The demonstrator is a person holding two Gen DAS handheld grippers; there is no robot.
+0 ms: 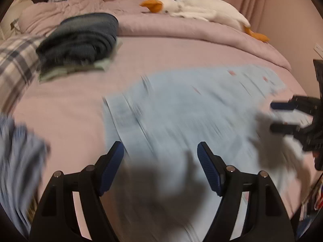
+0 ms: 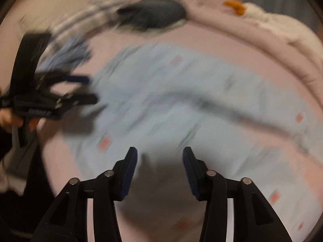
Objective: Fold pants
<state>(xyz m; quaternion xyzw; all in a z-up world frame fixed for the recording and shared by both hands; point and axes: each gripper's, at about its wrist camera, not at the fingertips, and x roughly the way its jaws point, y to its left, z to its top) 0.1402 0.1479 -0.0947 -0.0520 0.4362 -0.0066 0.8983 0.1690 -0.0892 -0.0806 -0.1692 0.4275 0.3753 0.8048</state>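
Observation:
Light blue pants [image 1: 181, 109] with small red marks lie spread flat on the pink bed; in the right wrist view the pants [image 2: 181, 104] fill the middle, blurred by motion. My left gripper [image 1: 160, 149] is open and empty, hovering just above the near part of the pants. It also shows at the left of the right wrist view [image 2: 88, 89]. My right gripper [image 2: 159, 154] is open and empty over the pants' near edge. It shows at the right of the left wrist view [image 1: 272, 117], above the pants' right end.
A stack of dark folded clothes [image 1: 80, 38] sits at the back left on a greenish piece. A plaid cloth [image 1: 14, 60] lies at the left. A blue striped garment [image 1: 18, 161] lies near left. A white plush goose [image 1: 201, 8] rests on the rolled pink duvet [image 1: 181, 28].

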